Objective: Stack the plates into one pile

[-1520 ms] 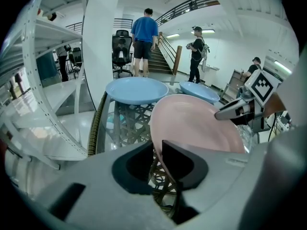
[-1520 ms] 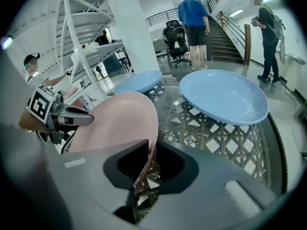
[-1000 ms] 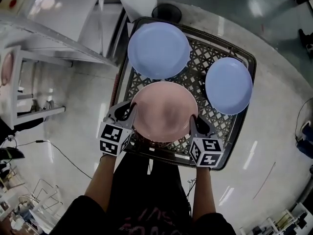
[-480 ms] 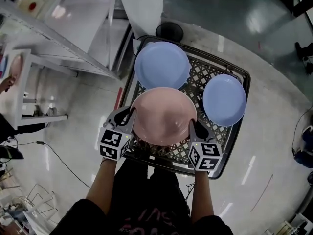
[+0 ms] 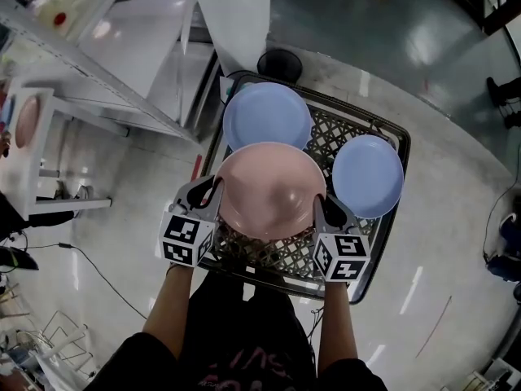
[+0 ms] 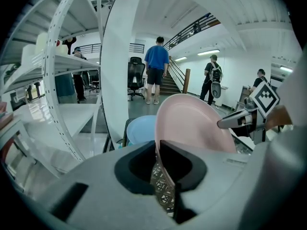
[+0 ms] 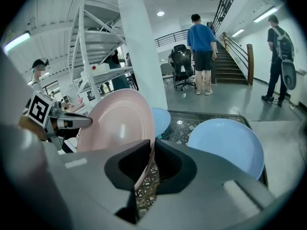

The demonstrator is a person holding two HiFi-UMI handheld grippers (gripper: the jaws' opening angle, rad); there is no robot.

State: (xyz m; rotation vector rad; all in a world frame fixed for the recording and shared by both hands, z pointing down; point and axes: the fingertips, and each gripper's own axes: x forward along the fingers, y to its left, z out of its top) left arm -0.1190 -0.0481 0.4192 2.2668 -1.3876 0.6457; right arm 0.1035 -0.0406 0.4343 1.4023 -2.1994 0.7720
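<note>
A black lattice-topped table (image 5: 340, 130) is seen below both tongs, set on a glossy pale floor (image 5: 460, 165). A white column (image 5: 236, 15) and white shelving (image 5: 122, 47) are found beyond the left tongs (image 5: 213, 187) and to their left. In the hall ahead, a staircase (image 7: 230, 61), an office chair (image 6: 135, 75) and several standing people (image 6: 156, 66) can be made out.

The pink plate (image 5: 273, 190) is gripped at opposite rims. The left tongs are closed on its left edge and the right tongs (image 5: 322, 206) on its right edge, so it is held between them, clear of the lattice. One blue plate (image 5: 267, 116) lies on the table just beyond the tongs. A second blue plate (image 5: 368, 175) lies just to the right of the right tongs.

Compared with a second ago, the pink plate and both tongs are seen higher above the table, with the grip unaltered. The blue plates have been left in place.
</note>
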